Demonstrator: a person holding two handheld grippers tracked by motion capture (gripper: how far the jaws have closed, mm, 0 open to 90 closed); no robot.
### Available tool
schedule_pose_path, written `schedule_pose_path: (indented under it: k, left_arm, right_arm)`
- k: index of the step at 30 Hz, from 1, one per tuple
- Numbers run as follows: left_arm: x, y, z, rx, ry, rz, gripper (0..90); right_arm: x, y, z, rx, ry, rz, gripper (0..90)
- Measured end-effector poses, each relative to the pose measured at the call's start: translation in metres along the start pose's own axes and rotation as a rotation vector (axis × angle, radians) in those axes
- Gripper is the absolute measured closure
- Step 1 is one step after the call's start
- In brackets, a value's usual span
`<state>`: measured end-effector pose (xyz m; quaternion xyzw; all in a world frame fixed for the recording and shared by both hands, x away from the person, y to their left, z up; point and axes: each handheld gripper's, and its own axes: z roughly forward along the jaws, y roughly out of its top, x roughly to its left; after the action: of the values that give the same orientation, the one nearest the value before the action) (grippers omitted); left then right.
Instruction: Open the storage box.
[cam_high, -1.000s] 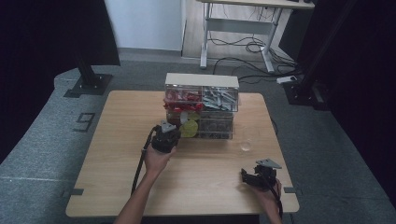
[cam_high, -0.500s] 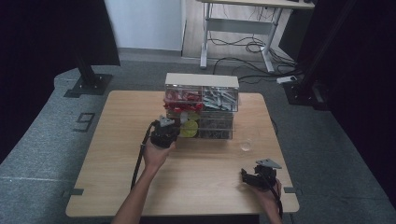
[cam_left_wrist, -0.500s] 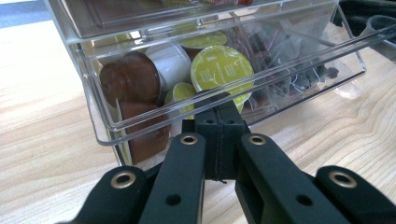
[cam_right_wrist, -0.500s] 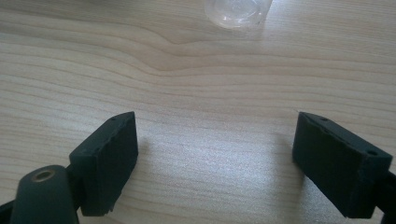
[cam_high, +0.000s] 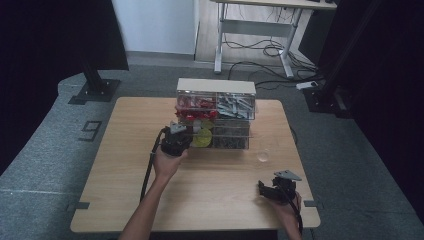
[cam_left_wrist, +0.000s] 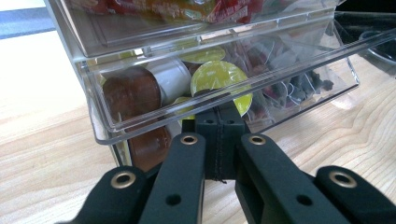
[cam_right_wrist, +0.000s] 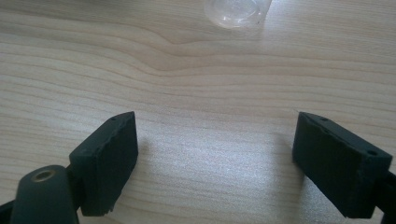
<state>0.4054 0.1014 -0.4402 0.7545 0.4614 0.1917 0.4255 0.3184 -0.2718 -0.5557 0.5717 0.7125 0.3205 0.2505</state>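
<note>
A clear plastic drawer organizer stands at the back middle of the wooden table. Red packets, grey items and coffee pods fill its drawers. My left gripper is at its lower left drawer. In the left gripper view that drawer stands pulled out a little, with a yellow-lidded pod and a brown pod inside. The left gripper is shut, its tips against the drawer's front wall. My right gripper rests near the front right corner, and the right gripper is open over bare wood.
A small clear plastic cup stands on the table between the organizer and the right gripper, and the cup is just ahead of the open jaws. Cables trail from both grippers. A desk and black stands are beyond the table.
The left gripper has edged slightly toward the organizer. The right gripper has stayed where it was.
</note>
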Motion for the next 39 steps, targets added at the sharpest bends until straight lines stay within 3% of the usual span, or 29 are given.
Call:
schedule_pose_path:
  k: [13, 20, 31, 39]
  left_arm:
    - [0.001, 0.012, -0.001, -0.010, -0.001, -0.003, 90.0]
    - [0.002, 0.023, -0.005, -0.044, -0.002, 0.002, 90.0]
    - [0.002, 0.033, -0.004, -0.037, 0.000, -0.004, 90.0]
    - [0.002, 0.033, -0.003, -0.035, 0.000, -0.005, 90.0]
  right_arm:
    - [0.000, 0.000, 0.000, 0.001, -0.002, 0.005, 14.6]
    - [0.000, 0.000, 0.000, 0.001, -0.002, 0.006, 14.6]
    - [0.000, 0.000, 0.000, 0.001, -0.003, 0.004, 14.6]
    - [0.000, 0.000, 0.000, 0.002, -0.002, 0.005, 14.6]
